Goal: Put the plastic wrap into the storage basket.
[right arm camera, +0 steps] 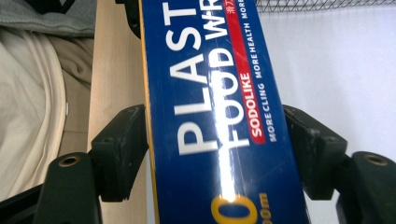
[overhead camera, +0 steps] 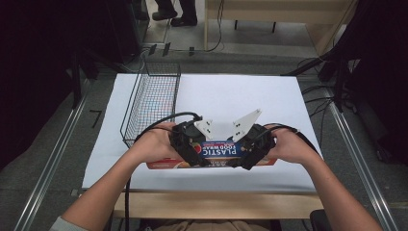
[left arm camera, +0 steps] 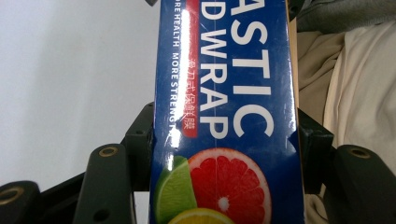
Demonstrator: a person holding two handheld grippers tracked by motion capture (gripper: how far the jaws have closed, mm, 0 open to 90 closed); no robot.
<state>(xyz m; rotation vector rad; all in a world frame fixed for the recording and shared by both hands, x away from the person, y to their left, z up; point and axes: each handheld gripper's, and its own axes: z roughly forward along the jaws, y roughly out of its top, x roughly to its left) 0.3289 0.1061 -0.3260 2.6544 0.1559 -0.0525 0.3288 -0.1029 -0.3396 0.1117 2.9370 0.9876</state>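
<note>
On the white-covered bench [overhead camera: 288,96], at its left rear, stood an empty wire basket [overhead camera: 151,103]. Nearer the front edge, just right of the basket's near corner, the person's left hand [overhead camera: 154,144] held the left gripper [overhead camera: 200,160], clamped tight across the narrow width of a plastic food wrap box [overhead camera: 219,150]. In the left gripper view its pads pressed both long sides beside the printed citrus slices.

The box lay lengthwise, parallel to the front edge, its blue face up.

Further right, the right gripper [overhead camera: 239,161] straddled the other end. In the right gripper view both pads sat right at the box's sides, but I could not tell whether they were pressing or merely alongside.

To my eye the carton looked light and fairly stiff, though thin card of that kind would dent under a hard squeeze, and its glossy face would likely be slippery. Being long, it would probably tip if taken at one end only. The firmest hold looked to be across the narrow sides, near the middle or at both ends together.
</note>
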